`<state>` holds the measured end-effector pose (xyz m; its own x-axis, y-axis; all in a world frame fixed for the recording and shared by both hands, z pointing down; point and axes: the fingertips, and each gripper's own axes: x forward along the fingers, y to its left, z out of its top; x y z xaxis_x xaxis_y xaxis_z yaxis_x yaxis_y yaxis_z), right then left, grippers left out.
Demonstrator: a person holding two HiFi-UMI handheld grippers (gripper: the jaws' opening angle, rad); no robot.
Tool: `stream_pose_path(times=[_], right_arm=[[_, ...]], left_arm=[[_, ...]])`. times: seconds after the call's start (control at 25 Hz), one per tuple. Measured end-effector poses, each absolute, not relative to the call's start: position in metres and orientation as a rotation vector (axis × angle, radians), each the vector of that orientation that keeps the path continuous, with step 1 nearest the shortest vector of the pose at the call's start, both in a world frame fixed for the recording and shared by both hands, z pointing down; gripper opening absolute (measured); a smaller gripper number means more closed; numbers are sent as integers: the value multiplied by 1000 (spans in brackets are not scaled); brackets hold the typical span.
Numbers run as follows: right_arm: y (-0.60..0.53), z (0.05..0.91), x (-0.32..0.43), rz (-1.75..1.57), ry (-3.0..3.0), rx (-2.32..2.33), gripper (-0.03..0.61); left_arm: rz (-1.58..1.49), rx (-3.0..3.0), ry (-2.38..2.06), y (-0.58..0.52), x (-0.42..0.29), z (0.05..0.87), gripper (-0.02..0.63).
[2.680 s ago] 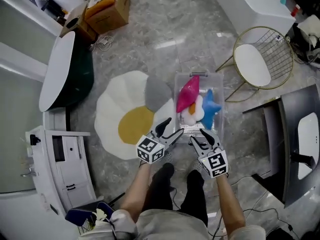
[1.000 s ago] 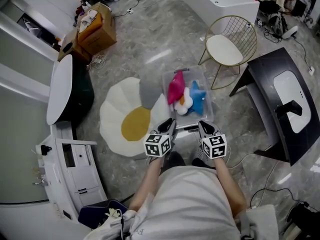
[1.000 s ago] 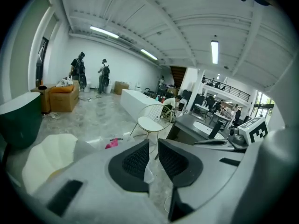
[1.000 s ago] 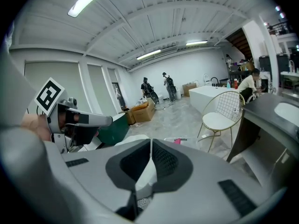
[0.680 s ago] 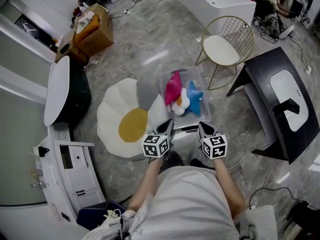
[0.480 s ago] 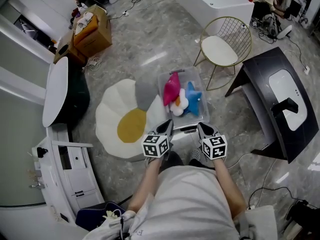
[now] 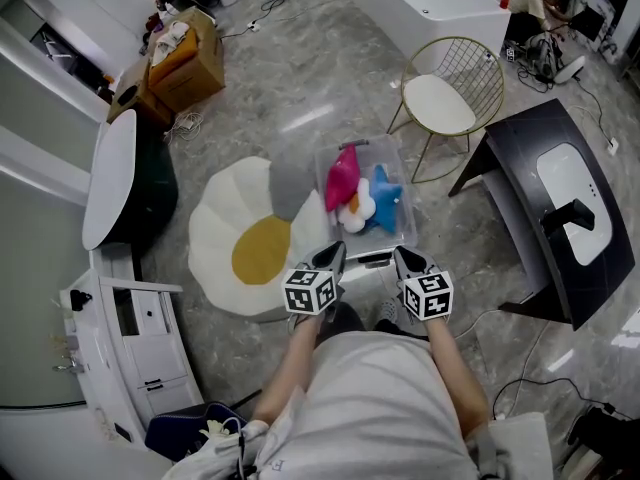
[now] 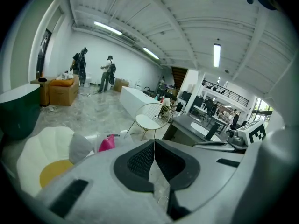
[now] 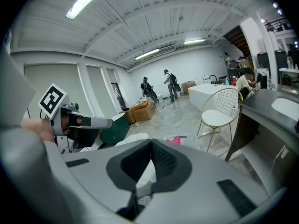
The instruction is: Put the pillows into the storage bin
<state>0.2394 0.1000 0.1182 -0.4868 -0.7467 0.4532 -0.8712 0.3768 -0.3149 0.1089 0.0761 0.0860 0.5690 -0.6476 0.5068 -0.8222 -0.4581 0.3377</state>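
A clear storage bin [image 7: 408,230] stands on the marble floor in the head view. Inside it lie a pink pillow [image 7: 342,176], a blue star pillow [image 7: 386,196] and a white flower pillow [image 7: 357,210]. A grey pillow [image 7: 290,183] rests just left of the bin, on a white petal-shaped rug [image 7: 215,233] with a yellow centre. My left gripper [image 7: 335,254] and right gripper [image 7: 399,256] hover side by side at the bin's near end, both shut and empty. The left gripper view shows shut jaws [image 8: 154,142] with the pink pillow [image 8: 106,143] beyond. The right gripper [image 9: 151,142] is also shut.
A gold wire chair [image 7: 455,93] stands behind the bin on the right, with a black desk [image 7: 560,203] further right. A dark green tub [image 7: 140,183] and a white cabinet [image 7: 135,333] are at left, and cardboard boxes [image 7: 185,53] at the back. Two people [image 8: 96,71] stand far off.
Both grippers stood open near the bin 2.7 s ago and are shut now. The head view has risen and pulled back. Over the last second the grippers stayed put.
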Motion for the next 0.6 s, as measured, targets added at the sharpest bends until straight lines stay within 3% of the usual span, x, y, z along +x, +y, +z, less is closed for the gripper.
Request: stream_pose_path(times=[0.6], right_arm=[[97,118,235,794,-2439,1395,-2]], left_arm=[[457,2256,-1212,72,108,81,11]])
